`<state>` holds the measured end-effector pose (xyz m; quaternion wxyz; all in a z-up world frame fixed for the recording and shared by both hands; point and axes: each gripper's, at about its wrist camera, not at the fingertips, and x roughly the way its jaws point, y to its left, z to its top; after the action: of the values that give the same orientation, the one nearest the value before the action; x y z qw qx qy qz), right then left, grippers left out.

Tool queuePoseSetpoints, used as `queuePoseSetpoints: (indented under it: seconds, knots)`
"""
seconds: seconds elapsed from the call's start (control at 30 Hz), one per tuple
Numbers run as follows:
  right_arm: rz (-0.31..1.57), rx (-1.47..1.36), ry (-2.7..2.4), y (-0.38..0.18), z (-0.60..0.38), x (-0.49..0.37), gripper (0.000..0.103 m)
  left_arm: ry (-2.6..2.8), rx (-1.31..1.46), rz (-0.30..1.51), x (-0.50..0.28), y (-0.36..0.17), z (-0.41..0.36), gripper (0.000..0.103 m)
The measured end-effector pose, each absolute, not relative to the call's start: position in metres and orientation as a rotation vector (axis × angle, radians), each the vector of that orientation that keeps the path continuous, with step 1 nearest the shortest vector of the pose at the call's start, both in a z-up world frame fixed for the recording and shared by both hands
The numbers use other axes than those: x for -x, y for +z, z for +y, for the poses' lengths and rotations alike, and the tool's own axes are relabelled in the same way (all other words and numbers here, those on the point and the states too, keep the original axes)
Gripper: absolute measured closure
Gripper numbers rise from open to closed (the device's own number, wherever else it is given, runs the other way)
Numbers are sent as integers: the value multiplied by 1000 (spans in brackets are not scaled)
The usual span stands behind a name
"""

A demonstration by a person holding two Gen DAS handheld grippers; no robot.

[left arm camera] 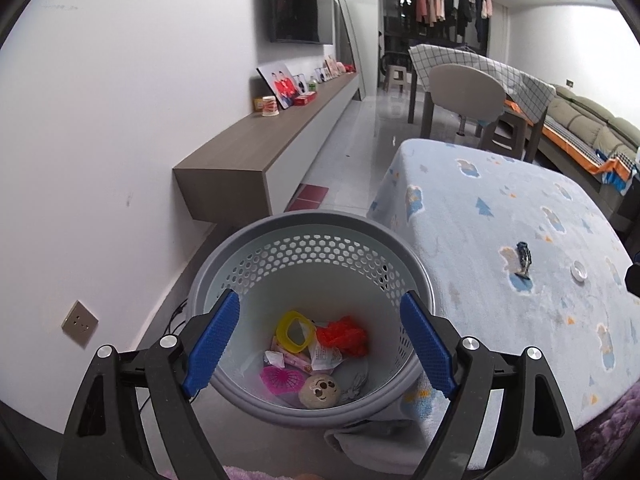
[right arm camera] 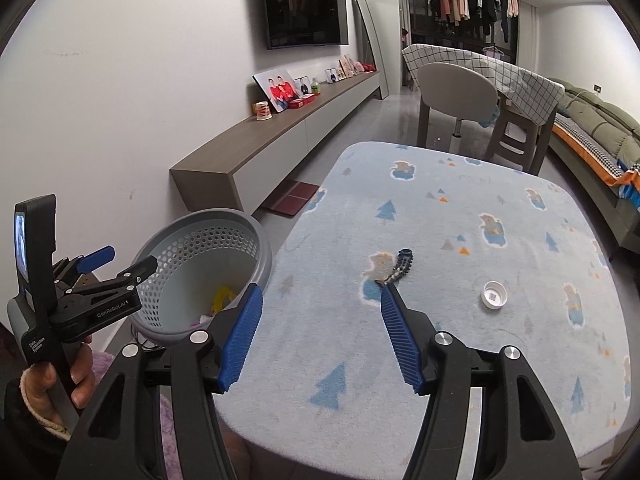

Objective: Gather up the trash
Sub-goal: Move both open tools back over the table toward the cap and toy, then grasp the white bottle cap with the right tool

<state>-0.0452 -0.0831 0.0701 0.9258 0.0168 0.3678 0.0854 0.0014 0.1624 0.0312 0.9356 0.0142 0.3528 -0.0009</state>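
A grey perforated basket (left arm camera: pixel 320 222) stands on the floor beside the table and holds a yellow ring (left arm camera: pixel 294 330), a red bag (left arm camera: pixel 344 336), wrappers and a round beige toy (left arm camera: pixel 320 390). My left gripper (left arm camera: pixel 319 296) hangs open over the basket's mouth with nothing between its blue pads. On the table's light blue blanket (right arm camera: pixel 440 200) lie a dark blue strip (right arm camera: pixel 402 266) and a white cap (right arm camera: pixel 495 295). My right gripper (right arm camera: pixel 321 289) is open and empty above the blanket, its right fingertip just short of the strip. The right wrist view also shows the basket (right arm camera: pixel 192 256) and the left gripper (right arm camera: pixel 116 268) in a hand.
A long low cabinet (left arm camera: pixel 280 136) with photos and a cup runs along the left wall under a TV (left arm camera: pixel 300 4). Beyond the table stand a chair (left arm camera: pixel 464 88) and a second, checked-cloth table. A sofa (left arm camera: pixel 592 120) lines the right. A red mat (left arm camera: pixel 308 196) lies on the floor.
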Motion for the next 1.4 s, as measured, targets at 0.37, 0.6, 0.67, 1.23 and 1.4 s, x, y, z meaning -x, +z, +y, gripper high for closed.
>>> queuePoseSetpoints:
  seconds: [0.37,0.6,0.67,1.23,1.4]
  knots:
    - [767,-69,172,61,-149,20,38,-22,-17,736,-3,53,121,11]
    - [845,-77,73,32,-206,-6,37,-106,-33,722,-36,60,70,10]
    - [853,-81,44,28,-217,-13,37,-136,-48,719,-53,59,51,10]
    - [981,-159,-47,-44,-285,-64,37,-270,-133,876,-123,-17,-48,10]
    - [992,-168,-65,-54,-292,-66,37,-254,-151,907,-129,-33,-54,10]
